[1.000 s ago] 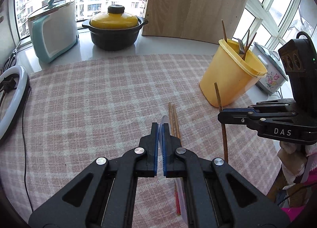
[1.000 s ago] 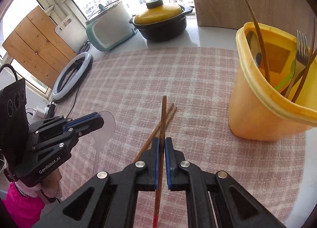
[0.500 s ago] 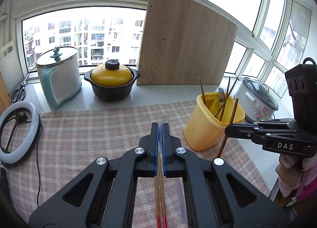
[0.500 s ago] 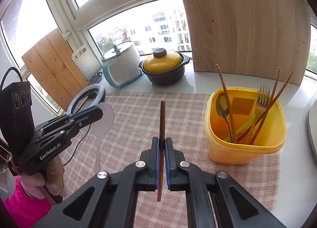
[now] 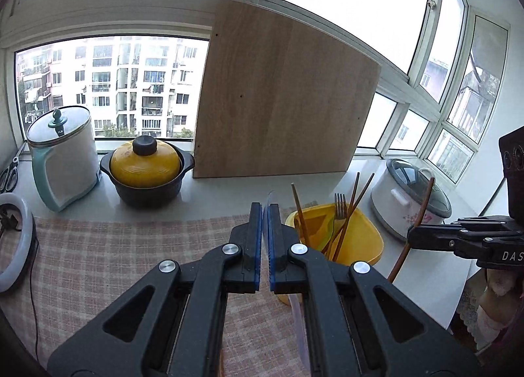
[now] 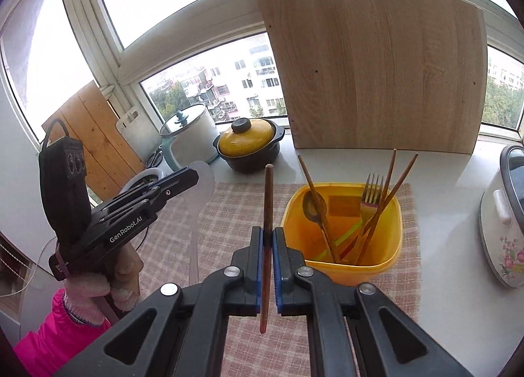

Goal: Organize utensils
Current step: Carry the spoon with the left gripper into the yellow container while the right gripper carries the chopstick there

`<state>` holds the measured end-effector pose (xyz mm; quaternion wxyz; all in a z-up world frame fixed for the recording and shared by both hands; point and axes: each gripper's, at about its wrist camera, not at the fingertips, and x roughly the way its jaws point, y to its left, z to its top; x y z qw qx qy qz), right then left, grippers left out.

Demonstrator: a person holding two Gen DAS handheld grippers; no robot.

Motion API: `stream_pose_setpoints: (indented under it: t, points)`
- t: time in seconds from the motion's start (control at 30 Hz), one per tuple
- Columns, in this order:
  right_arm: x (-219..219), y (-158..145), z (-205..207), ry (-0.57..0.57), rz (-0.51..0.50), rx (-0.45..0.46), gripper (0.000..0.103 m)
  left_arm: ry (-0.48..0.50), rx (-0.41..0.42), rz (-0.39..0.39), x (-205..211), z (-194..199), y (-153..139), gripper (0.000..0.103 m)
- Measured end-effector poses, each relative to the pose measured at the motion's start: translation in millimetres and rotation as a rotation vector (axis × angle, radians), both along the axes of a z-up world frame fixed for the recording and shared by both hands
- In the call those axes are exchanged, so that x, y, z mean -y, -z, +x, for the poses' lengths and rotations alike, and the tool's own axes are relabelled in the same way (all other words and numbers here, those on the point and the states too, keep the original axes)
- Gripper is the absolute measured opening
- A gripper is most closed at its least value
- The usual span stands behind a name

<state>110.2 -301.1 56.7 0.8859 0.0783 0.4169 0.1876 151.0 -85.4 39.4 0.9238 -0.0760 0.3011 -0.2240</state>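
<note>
My left gripper (image 5: 265, 210) is shut on a clear plastic spoon (image 6: 203, 179), which shows edge-on between its blue pads (image 5: 257, 246). In the right wrist view that gripper (image 6: 195, 177) hangs in the air at the left, the spoon's handle hanging below it. My right gripper (image 6: 268, 233) is shut on a brown chopstick (image 6: 268, 200) that stands almost upright, just left of the yellow tub (image 6: 340, 267). The tub (image 5: 366, 236) holds a spoon (image 6: 312, 206), a fork (image 6: 371, 187) and several chopsticks. In the left wrist view the right gripper (image 5: 411, 239) hovers right of the tub.
A pink checked cloth (image 5: 114, 246) covers the table under the tub. Behind it stand a white and teal kettle (image 5: 62, 160), a black pot with a yellow lid (image 5: 145, 164) and a leaning wooden board (image 5: 281, 98). A white rice cooker (image 5: 409, 200) is at the right, a ring light (image 5: 13, 246) at the left.
Both grippers have risen well above the cloth and tilted upward, each keeping its utensil. The tub now sits lower and farther in both views. The chopsticks on the cloth have dropped out of sight.
</note>
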Motion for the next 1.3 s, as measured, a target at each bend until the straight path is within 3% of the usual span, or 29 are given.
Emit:
stream_pose_setpoints:
  t: [0.33,0.57,0.87,0.97,1.3]
  points:
    - [60,-42,17,0.049,0.069,0.067,0.003,-0.014,0.024,-0.032,45,37,-12,0.0]
    - [76,-54,34,0.078,0.056,0.102,0.003,-0.04,0.034,-0.009,69,62,-5,0.0]
    - [83,-46,62,0.105,0.03,0.102,0.003,-0.084,0.029,0.01,78,84,14,0.0]
    - [80,-39,68,0.116,-0.023,0.112,0.003,-0.087,0.041,0.029,83,84,18,0.0]
    - [76,-3,79,0.104,-0.049,0.044,0.003,-0.054,0.094,0.085,96,64,27,0.0]
